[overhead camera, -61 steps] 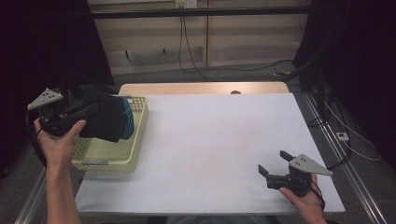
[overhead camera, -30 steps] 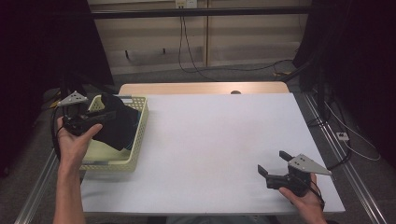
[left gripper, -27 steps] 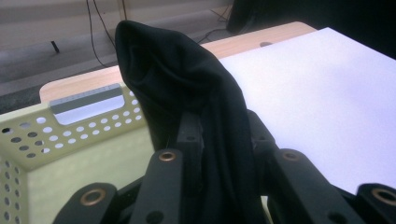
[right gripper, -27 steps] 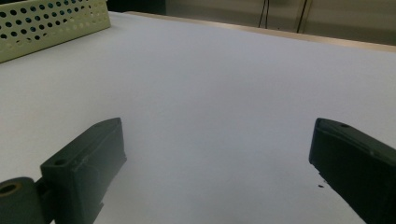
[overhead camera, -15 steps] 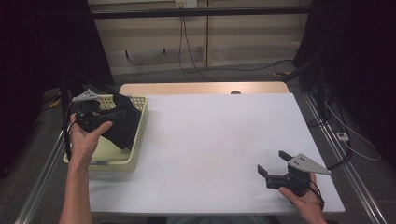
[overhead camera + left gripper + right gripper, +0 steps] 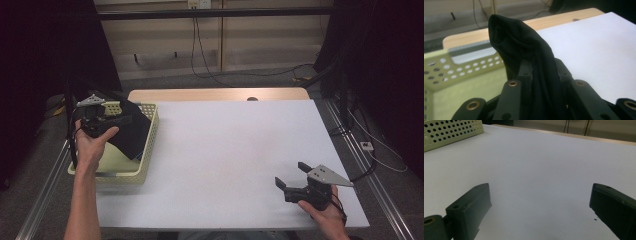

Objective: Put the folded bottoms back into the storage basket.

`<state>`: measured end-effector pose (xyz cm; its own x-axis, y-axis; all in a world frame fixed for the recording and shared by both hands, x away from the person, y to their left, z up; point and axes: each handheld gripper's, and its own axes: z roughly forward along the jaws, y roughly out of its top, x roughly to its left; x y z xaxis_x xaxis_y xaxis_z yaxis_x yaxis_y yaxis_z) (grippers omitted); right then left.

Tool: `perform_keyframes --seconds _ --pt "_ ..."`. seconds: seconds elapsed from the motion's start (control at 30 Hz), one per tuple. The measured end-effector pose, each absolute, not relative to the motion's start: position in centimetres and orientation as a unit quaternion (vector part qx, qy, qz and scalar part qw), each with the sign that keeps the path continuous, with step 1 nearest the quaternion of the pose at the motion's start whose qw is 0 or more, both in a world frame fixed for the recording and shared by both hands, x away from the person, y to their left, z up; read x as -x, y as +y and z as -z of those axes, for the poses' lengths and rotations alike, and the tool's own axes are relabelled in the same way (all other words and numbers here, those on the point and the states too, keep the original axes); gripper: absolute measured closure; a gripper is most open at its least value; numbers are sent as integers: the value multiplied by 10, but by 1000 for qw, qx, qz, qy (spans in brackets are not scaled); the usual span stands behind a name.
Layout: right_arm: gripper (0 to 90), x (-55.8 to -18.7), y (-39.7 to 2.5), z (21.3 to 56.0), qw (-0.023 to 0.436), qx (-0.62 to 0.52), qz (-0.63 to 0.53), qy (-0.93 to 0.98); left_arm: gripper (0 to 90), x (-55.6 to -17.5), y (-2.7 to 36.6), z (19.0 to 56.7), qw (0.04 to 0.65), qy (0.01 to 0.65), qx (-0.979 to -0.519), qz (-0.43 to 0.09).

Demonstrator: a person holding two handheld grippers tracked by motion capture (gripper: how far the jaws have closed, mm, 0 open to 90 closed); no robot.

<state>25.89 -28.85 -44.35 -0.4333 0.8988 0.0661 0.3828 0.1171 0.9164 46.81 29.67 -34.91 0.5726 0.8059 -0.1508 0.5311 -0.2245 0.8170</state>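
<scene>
A black cloth (image 6: pixel 131 131) hangs bunched in the left gripper (image 6: pixel 116 120), whose jaws are clamped on it above the pale yellow perforated basket (image 6: pixel 116 177) at the table's left edge. From the left gripper view the cloth (image 6: pixel 524 52) rises in a dark fold between the closed jaws, with the basket's holed wall (image 6: pixel 454 70) behind it and the white table top (image 6: pixel 599 50) to one side.

Compared with two seconds earlier, the left hand (image 6: pixel 90 145) has carried the cloth from beyond the basket's left side inward and toward the far end, so the cloth now drapes over the basket's far right corner, its lower part hanging inside. The right gripper (image 6: pixel 296 180) has not moved: it rests near the table's near right corner, jaws spread wide with nothing between them, as the right gripper view shows over bare white surface (image 6: pixel 536 170).

The table (image 6: pixel 230 150) is covered in white, with a strip of light wood along its far edge. Beyond it, cables trail across a grey floor beneath pale wall panels, and dark curtains hang at both sides.
</scene>
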Motion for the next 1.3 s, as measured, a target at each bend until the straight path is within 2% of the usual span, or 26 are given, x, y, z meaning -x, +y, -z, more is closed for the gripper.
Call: perform_keyframes --seconds 0.6,0.93,1.3 --pt "34 -258 -291 443 269 -463 -481 694 729 -472 325 367 385 502 -753 -182" --pt "34 -259 -289 443 269 -462 -478 697 731 -477 327 380 318 518 -766 -210" --pt "34 -259 -289 443 269 -460 -479 697 735 -482 326 389 295 536 -767 -193"
